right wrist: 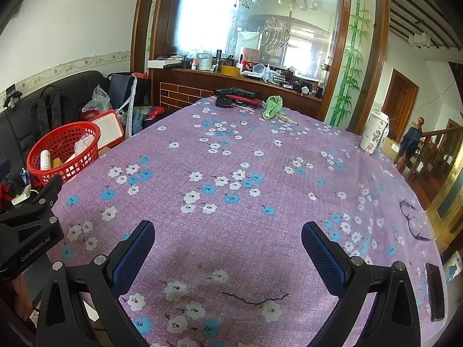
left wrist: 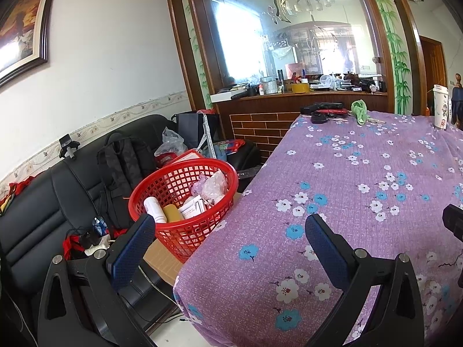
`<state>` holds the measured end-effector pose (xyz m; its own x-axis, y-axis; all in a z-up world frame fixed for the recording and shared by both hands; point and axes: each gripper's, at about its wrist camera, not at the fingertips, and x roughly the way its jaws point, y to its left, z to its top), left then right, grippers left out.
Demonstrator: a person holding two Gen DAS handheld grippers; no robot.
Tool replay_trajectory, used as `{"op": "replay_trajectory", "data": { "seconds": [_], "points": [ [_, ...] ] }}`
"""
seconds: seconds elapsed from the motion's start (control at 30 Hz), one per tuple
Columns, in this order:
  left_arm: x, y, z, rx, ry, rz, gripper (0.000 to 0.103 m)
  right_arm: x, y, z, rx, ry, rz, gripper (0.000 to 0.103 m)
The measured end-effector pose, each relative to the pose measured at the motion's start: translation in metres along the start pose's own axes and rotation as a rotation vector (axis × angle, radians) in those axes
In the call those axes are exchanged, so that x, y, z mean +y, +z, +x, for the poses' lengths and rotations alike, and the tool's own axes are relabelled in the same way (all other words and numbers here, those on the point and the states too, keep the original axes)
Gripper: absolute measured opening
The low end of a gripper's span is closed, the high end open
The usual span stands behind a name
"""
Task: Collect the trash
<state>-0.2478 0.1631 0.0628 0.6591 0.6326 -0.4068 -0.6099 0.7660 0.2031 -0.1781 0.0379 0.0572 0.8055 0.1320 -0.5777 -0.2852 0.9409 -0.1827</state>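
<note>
Red basket (left wrist: 185, 202) of trash just beyond the left gripper (left wrist: 230, 228), both grippers' jaws wide apart, empty.

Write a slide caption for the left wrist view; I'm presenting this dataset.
Open left gripper hovers at the purple floral tablecloth edge beside a red basket holding collected trash.

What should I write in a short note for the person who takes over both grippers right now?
Left gripper: open, empty, beside the red basket.
Right gripper: open, empty, over the purple tablecloth.
Done: the basket beside the table already holds a white bottle, a small box and crumpled plastic.
Left: a green cloth and black and red items lie at the far edge; whether they are trash I cannot tell. Glasses lie on the right.
</note>
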Motion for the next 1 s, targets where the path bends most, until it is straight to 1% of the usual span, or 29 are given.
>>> {"op": "replay_trajectory", "data": {
  "seconds": [0.47,0.53,0.63,0.67,0.73,0.8,0.87,0.9,0.93,1.0],
  "points": [
    [-0.004,0.0,0.003,0.013,-0.015,0.026,0.103,-0.01,-0.002,0.01,0.028,0.013,0.024,0.102],
    [-0.01,0.002,0.006,0.019,-0.024,0.039,0.103,-0.021,-0.002,0.018,0.058,0.022,0.051,0.102],
    [-0.027,0.008,0.009,0.031,-0.06,0.076,0.103,-0.051,-0.001,0.031,0.089,-0.023,0.126,0.102],
    [-0.035,0.011,0.011,0.038,-0.079,0.089,0.103,-0.064,0.0,0.035,0.102,-0.037,0.154,0.102],
    [-0.059,0.018,0.017,0.068,-0.153,0.141,0.103,-0.087,0.0,0.046,0.145,-0.068,0.191,0.102],
    [-0.086,0.025,0.023,0.105,-0.226,0.18,0.103,-0.112,-0.002,0.054,0.163,-0.116,0.241,0.102],
    [-0.121,0.032,0.033,0.174,-0.335,0.236,0.103,-0.136,-0.005,0.062,0.178,-0.161,0.28,0.102],
    [-0.134,0.033,0.036,0.195,-0.362,0.248,0.103,-0.146,-0.007,0.067,0.196,-0.185,0.291,0.102],
    [-0.152,0.035,0.042,0.234,-0.407,0.262,0.103,-0.157,-0.01,0.072,0.214,-0.207,0.302,0.102],
    [-0.178,0.037,0.052,0.296,-0.465,0.278,0.103,-0.175,-0.015,0.083,0.25,-0.243,0.321,0.102]
  ]
}}
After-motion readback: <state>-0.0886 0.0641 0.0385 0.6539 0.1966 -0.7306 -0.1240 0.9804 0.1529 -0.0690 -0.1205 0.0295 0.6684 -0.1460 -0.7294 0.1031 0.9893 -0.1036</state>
